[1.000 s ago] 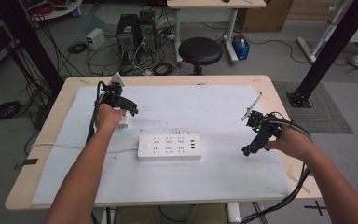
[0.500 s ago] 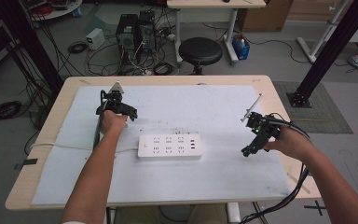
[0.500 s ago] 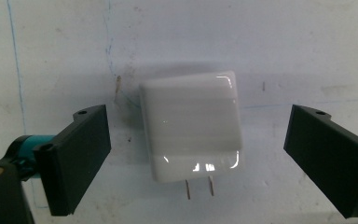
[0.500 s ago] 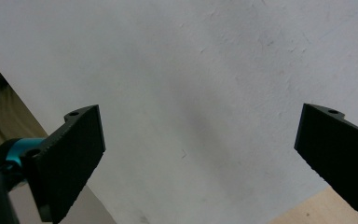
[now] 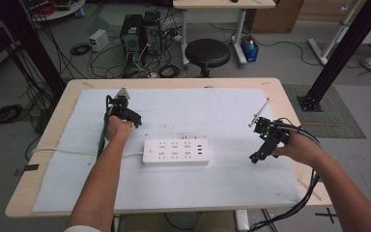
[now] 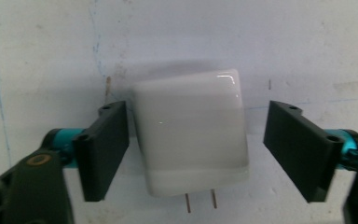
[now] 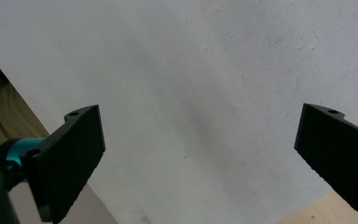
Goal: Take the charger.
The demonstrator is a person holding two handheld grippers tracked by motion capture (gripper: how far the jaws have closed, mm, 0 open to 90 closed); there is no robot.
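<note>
Left gripper [image 6: 193,149]: your jaws had just been closing around the white plug adapter [image 6: 191,133]; one pad sat at its side, the other stood off with a gap, so nothing was gripped yet
Plug adapter: lay on the white mat [image 5: 212,111] at the table's left, prongs [image 6: 200,201] toward your gripper
Right gripper [image 7: 196,158]: your jaws stood wide apart, holding nothing, above bare mat
Power strip [image 5: 175,152]: lay mid-table, well apart from the adapter
Risk: an uneven close could have pushed the smooth, tilted adapter sideways or twisted it out of your pads
</note>
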